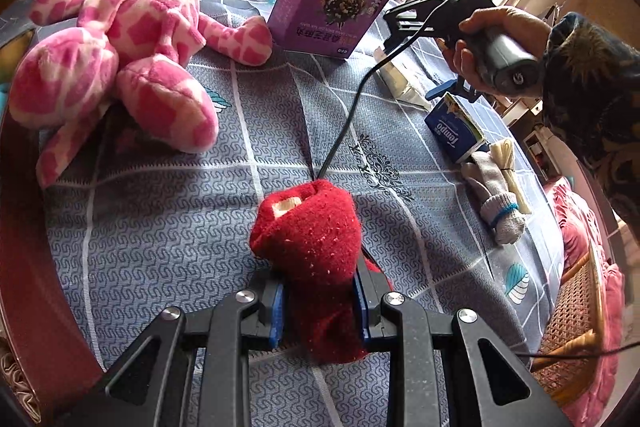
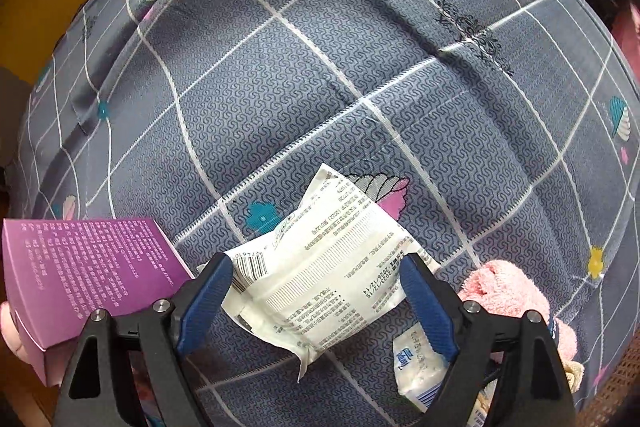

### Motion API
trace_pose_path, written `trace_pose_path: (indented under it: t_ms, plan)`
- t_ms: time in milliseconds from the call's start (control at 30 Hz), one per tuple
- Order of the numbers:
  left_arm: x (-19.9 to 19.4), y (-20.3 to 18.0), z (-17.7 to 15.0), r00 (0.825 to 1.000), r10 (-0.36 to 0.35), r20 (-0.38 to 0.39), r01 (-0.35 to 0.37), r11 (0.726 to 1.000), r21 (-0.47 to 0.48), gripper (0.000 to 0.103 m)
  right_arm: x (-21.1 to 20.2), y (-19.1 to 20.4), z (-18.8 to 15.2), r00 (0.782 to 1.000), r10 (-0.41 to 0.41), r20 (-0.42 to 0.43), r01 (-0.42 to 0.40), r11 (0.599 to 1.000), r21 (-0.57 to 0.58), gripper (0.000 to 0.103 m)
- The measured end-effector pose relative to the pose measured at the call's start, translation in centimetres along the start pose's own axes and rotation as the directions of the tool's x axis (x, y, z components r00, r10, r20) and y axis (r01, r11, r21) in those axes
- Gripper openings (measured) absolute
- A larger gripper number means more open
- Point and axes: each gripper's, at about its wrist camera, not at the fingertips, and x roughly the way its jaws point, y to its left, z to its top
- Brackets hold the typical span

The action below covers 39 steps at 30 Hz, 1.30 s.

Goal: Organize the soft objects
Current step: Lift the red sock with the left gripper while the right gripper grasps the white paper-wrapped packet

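My left gripper (image 1: 320, 307) is shut on a rolled red sock (image 1: 312, 239) and holds it over the blue patterned tablecloth (image 1: 168, 235). A pink plush toy (image 1: 120, 43) lies at the far left. Grey socks (image 1: 496, 199) lie at the right, next to a blue Tempo tissue pack (image 1: 454, 127). The right gripper shows in the left wrist view (image 1: 404, 23), held in a hand above the table. In the right wrist view my right gripper (image 2: 316, 291) is open, its blue fingers on either side of a white soft packet (image 2: 324, 283) lying on the cloth.
A purple box (image 1: 328, 7) stands at the back and shows at the lower left of the right wrist view (image 2: 80, 283). A pink towel (image 2: 520, 291) and a tissue pack (image 2: 416, 367) lie by the right finger. A black cable (image 1: 352, 107) crosses the table.
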Motion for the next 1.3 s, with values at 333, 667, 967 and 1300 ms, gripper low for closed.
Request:
trace_pose_path:
  t_ms: [333, 667, 967, 1300]
  plan:
    - [-0.2, 0.2, 0.0, 1.000, -0.011, 0.000, 0.011, 1.000, -0.014, 0.027, -2.8, 1.0, -0.1, 0.992, 0.072, 0.107, -0.050, 0.978, -0.202, 0.075]
    - [-0.1, 0.1, 0.1, 1.000, -0.006, -0.001, 0.006, 1.000, -0.013, 0.027, 0.0, -1.6, 1.3, 0.991, 0.119, 0.059, -0.119, 0.993, -0.013, 0.082]
    - [0.0, 0.0, 0.0, 1.000, -0.003, -0.001, 0.003, 1.000, -0.012, 0.027, -1.5, 2.9, -0.8, 0.989, 0.149, 0.012, -0.128, 0.886, -0.445, 0.077]
    - [0.0, 0.1, 0.0, 1.000, -0.001, -0.004, 0.001, 1.000, -0.016, 0.027, -1.5, 0.0, -0.8, 0.973, 0.232, 0.009, -0.216, 0.920, -0.326, 0.082]
